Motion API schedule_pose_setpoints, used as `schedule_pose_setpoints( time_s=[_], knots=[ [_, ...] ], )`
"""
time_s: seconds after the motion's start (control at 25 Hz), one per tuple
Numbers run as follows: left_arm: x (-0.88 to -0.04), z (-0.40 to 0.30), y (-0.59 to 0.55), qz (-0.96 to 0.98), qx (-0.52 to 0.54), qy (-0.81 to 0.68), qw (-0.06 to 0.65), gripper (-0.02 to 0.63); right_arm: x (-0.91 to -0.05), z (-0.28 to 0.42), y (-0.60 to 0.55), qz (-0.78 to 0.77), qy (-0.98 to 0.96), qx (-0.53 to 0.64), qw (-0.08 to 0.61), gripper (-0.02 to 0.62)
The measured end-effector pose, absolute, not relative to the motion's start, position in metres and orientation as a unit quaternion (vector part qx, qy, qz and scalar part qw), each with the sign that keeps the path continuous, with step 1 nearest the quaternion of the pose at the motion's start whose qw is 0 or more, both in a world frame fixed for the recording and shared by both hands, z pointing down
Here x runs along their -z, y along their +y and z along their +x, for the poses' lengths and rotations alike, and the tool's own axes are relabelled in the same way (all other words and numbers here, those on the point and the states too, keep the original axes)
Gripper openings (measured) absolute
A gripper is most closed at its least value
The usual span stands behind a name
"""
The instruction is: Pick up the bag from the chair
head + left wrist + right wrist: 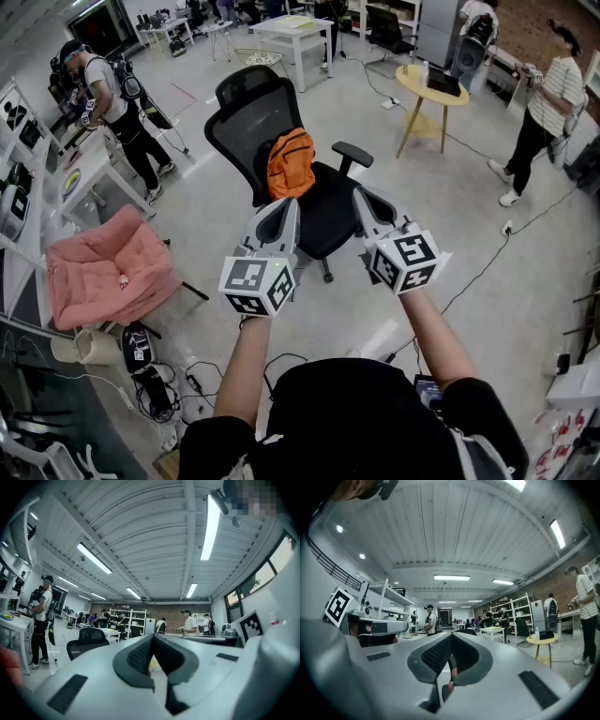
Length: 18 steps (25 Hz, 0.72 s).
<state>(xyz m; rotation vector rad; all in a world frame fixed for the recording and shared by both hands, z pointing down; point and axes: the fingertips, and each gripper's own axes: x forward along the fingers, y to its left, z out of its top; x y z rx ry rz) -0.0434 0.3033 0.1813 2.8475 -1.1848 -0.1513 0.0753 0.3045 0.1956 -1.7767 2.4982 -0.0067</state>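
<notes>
In the head view an orange bag [291, 161] lies slumped against the backrest on the seat of a black office chair [328, 211]. Both grippers are held level in front of the chair, short of the bag. My left gripper [286, 208] is at the seat's left front, its jaws pressed together with nothing between them [153, 639]. My right gripper [361, 197] is at the seat's right front near the armrest [352, 152], also shut and empty [451, 637]. The bag does not show clearly in either gripper view.
A pink cushioned chair [112, 267] stands on the left with cables and gear on the floor beside it. Behind the office chair are a yellow round table [431, 89] and a white table [295, 33]. One person [108, 98] stands far left, another [544, 112] far right.
</notes>
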Motion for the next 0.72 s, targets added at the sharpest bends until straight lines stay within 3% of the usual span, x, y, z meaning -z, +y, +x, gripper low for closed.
schedule_pose_setpoints(
  time_s=[0.72],
  knots=[
    [-0.197,-0.015,0.312,0.912,0.049,-0.405,0.036,0.008,-0.217,0.092,0.309,-0.547,0.837,0.004,0.025,-0.002]
  ],
)
